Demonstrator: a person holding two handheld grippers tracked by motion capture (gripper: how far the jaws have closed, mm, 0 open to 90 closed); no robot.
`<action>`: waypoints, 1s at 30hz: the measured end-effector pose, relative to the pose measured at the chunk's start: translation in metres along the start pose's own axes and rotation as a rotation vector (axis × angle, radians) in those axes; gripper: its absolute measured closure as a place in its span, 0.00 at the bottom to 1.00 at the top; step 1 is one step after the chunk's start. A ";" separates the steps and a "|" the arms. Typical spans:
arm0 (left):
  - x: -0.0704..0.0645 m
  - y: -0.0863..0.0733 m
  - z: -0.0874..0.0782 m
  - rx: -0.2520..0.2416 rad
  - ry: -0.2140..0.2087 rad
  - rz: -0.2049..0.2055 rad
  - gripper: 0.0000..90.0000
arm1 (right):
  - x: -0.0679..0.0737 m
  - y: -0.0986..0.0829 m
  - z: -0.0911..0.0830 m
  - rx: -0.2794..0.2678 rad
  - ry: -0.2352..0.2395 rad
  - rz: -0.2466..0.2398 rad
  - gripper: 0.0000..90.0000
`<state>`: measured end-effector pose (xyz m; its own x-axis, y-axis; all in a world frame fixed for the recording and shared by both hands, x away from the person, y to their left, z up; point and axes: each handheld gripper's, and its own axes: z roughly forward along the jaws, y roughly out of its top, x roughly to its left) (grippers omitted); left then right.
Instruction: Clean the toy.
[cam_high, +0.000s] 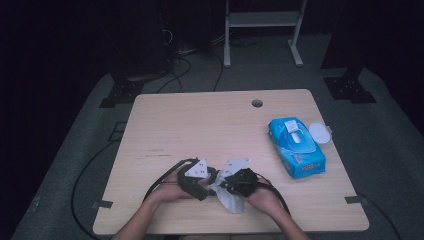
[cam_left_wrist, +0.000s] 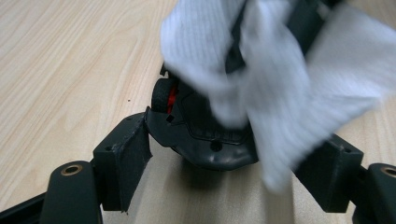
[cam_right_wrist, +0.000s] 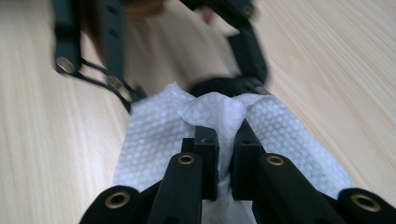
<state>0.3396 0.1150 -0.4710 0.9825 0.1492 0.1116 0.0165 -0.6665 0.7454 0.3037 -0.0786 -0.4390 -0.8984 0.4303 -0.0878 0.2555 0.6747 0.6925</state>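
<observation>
Right tongs (cam_right_wrist: 226, 140) pinch a white wipe (cam_right_wrist: 159, 135) at a bunched fold, jaws pressed on it, so the sheet hangs free to rub with. Left tongs (cam_left_wrist: 219, 154) are spread around a black computer mouse (cam_left_wrist: 205, 135), jaws just beside its sides, steadying it while the wipe drapes over its top. Likely cleaning the mouse. All this sits at the near middle of the surface (cam_high: 200, 125). Blue wipes pack (cam_high: 297, 147), lid flipped open, lies right, well apart. Pale wood surface, cable hole far; dark room, grey carpet, metal stand behind.
</observation>
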 end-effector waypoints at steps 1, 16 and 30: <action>0.000 0.000 0.000 0.000 -0.002 -0.003 0.27 | 0.003 0.004 0.005 0.001 0.014 -0.001 0.93; 0.000 0.001 0.000 0.003 -0.008 -0.001 0.27 | -0.014 0.008 0.009 -0.021 -0.070 0.065 0.93; 0.002 -0.001 0.000 -0.001 -0.005 -0.010 0.27 | -0.036 -0.020 -0.014 -0.017 -0.125 0.142 0.93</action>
<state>0.3417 0.1158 -0.4714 0.9833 0.1519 0.1006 0.0263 -0.6646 0.7468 0.3261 -0.1160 -0.4397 -0.8023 0.5921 -0.0755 0.3696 0.5921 0.7162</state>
